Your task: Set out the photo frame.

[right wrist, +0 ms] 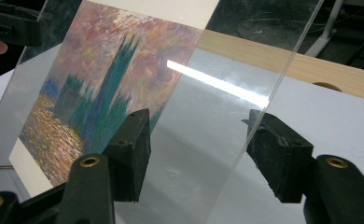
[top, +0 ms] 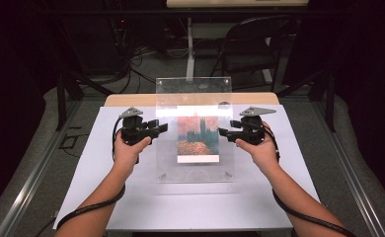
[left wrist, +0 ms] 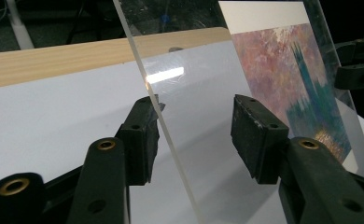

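standing tilted on a white worktop [top: 200, 207] in a dark room, a clear acrylic frame [top: 194, 94] faces the person.

behind the worktop's bare wooden far edge [top: 131, 100] lies a grey floor with cables, a folding chair [top: 252, 47] and a white table leg [top: 190, 49]. the frame holds a painted print [top: 198, 136] of blue-green towers under a pink sky. the left hand-held gripper [top: 160, 129] straddles the frame's left edge, jaws spread, one pad [left wrist: 143, 135] just beside the pane. the right hand-held gripper [top: 226, 132] straddles the right edge, also spread.
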`<state>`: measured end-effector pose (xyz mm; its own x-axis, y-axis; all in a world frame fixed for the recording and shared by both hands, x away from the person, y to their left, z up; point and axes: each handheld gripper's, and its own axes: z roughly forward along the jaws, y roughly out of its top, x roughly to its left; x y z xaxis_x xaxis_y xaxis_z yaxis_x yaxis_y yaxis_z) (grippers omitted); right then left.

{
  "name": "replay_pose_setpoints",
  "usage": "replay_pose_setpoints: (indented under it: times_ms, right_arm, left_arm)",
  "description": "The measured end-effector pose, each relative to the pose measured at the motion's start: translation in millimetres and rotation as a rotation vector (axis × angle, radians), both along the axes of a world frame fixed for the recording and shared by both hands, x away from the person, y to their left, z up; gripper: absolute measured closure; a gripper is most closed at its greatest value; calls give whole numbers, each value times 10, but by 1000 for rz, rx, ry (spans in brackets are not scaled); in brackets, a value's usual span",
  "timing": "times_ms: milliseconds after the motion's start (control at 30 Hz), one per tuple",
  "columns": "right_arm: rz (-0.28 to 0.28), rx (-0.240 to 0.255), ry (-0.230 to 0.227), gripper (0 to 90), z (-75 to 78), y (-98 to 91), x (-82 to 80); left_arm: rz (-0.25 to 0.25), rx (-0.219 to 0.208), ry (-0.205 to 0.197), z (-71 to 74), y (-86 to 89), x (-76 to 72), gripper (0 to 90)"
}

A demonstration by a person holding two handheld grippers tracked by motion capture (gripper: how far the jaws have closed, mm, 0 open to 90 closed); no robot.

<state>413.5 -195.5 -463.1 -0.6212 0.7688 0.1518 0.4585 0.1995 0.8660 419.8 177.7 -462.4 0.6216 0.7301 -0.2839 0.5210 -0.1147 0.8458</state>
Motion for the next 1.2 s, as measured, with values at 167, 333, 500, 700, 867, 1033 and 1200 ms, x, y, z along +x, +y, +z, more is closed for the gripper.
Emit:
replay_pose_setpoints:
  times_ms: [167, 333, 500, 700, 867, 1033, 1200]
  right_arm:
    - [4, 8, -8, 432, 24, -22, -41]
    - [10, 20, 0, 464, 52, -51, -76]
    - [20, 22, -2, 488, 85, -73, -118]
    - [28, 40, -11, 518, 114, -100, -147]
    - [34, 54, -14, 543, 124, -123, -177]
    - [40, 64, -5, 566, 142, -148, -204]
    - [37, 69, -7, 573, 150, -150, -239]
  left_arm:
    - [-5, -5, -9, 24, 15, -45, 544]
    - [-11, 6, -16, 57, 21, -93, 555]
    - [-18, -5, -16, 83, 42, -142, 575]
    - [-25, -13, -23, 99, 65, -194, 596]
    - [-31, -21, -31, 105, 75, -233, 606]
    - [-36, -27, -37, 112, 85, -267, 614]
    - [-37, -24, -43, 122, 88, -302, 620]
